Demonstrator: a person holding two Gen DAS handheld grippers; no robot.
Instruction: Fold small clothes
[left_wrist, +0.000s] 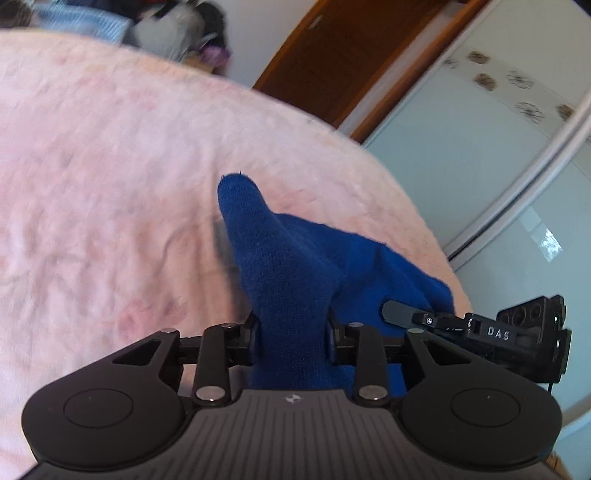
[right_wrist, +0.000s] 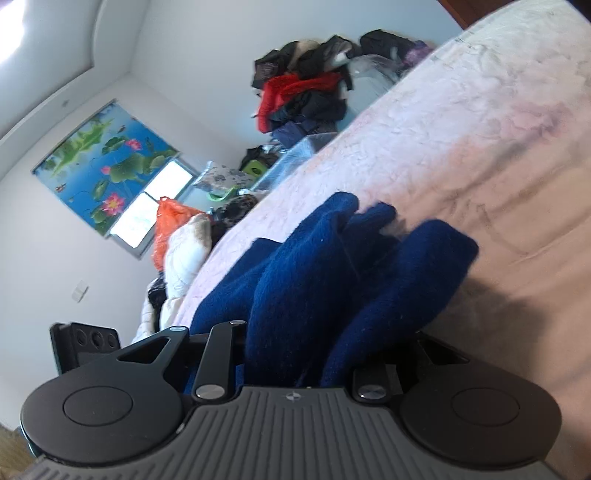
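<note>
A dark blue knit garment (left_wrist: 295, 266) is held over the pink bedspread (left_wrist: 110, 166). My left gripper (left_wrist: 293, 332) is shut on it, the cloth bunched between the jaws and rising to a point ahead. In the right wrist view the same blue garment (right_wrist: 332, 288) hangs in thick folds over my right gripper (right_wrist: 314, 354), which is shut on it; the fingertips are hidden by the cloth. The right gripper also shows at the right edge of the left wrist view (left_wrist: 480, 325), against the garment's edge.
The pink bedspread (right_wrist: 461, 129) covers the bed. A pile of dark and red clothes (right_wrist: 306, 92) lies beyond its far edge. An orange bag (right_wrist: 170, 225) and white bedding (right_wrist: 184, 254) lie near the window. A wooden door (left_wrist: 332, 62) and wardrobe (left_wrist: 498, 147) stand right.
</note>
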